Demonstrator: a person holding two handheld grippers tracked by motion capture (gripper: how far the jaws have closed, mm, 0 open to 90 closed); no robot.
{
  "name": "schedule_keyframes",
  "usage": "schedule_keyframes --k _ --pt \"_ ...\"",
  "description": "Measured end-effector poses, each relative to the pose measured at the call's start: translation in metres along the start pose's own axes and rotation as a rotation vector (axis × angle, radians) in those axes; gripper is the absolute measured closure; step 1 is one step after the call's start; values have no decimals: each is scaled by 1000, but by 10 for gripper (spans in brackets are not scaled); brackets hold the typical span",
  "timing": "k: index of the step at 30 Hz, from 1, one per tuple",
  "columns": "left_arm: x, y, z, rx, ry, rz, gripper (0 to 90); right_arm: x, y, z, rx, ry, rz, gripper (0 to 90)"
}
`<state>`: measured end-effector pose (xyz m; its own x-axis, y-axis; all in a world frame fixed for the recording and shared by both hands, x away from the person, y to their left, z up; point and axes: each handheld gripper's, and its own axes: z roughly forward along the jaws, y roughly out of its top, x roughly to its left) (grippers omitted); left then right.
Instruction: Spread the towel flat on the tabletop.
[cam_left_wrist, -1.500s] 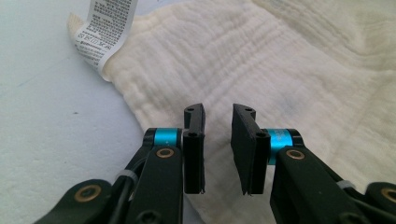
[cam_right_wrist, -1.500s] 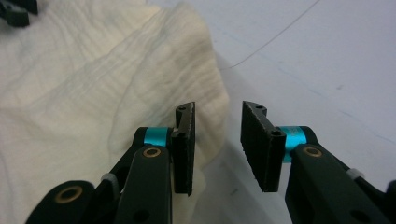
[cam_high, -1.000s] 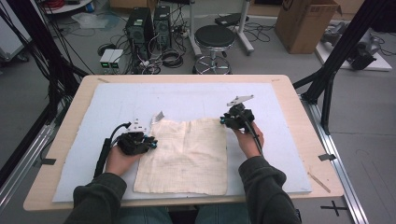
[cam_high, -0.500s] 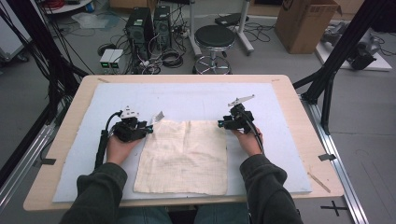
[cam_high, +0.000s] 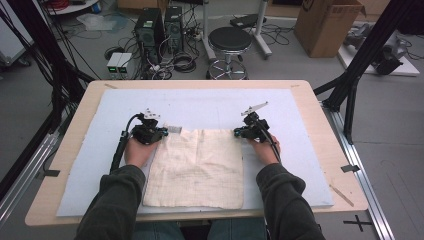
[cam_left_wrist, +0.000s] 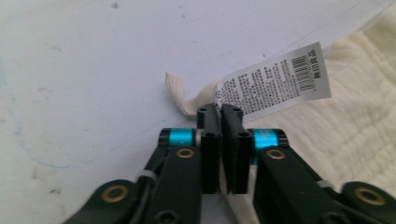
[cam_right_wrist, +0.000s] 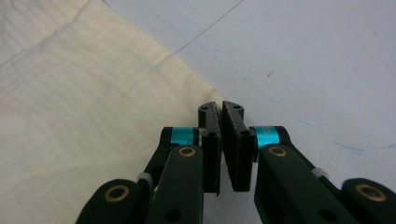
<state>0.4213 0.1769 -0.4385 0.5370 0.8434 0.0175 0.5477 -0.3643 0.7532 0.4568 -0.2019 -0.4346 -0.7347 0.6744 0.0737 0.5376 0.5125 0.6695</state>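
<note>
From the high view, a cream cloth (cam_high: 197, 167) lies flat on the pale blue mat (cam_high: 300, 150) covering my desk (cam_high: 320, 100), its near edge close to the desk's near edge. My left tool (cam_high: 161, 133) sits at the cloth's far left corner, my right tool (cam_high: 239, 133) at its far right corner.

In the left gripper view, my left tool (cam_left_wrist: 220, 111) has just been closing and now pinches the cloth corner (cam_left_wrist: 187, 98) beside a white printed label (cam_left_wrist: 275, 84).

In the right gripper view, my right tool (cam_right_wrist: 219, 108) has just been closing and now clamps the cloth's (cam_right_wrist: 84, 121) corner edge.
</note>
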Motion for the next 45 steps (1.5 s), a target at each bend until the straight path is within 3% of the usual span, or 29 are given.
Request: schedule_keyframes --k 5,9,12,16,19,24,29,35,45 --pt "8 3 -15 -19 58 7 874 2 8 0 6 -18 -8 862" --pt "12 6 -22 -47 48 -11 867 4 25 -5 -21 -51 -37 861" --pt "12 7 -18 -33 29 -16 722 0 27 -2 12 -70 -31 860" --pt "18 5 -18 -45 15 -41 624 -10 22 -5 11 -65 2 790" --pt "25 3 -18 -58 9 -79 622 -16 19 -8 -24 -35 55 719" --pt "30 1 -11 -48 9 -132 672 -19 16 -3 -12 -10 83 663" --pt "37 -3 -6 -29 2 -191 617 -21 15 4 -23 23 133 633" --pt "32 3 3 11 -37 -165 581 -22 13 10 -1 27 149 629" --pt "30 3 7 0 -41 -164 697 -18 16 12 16 15 101 759"
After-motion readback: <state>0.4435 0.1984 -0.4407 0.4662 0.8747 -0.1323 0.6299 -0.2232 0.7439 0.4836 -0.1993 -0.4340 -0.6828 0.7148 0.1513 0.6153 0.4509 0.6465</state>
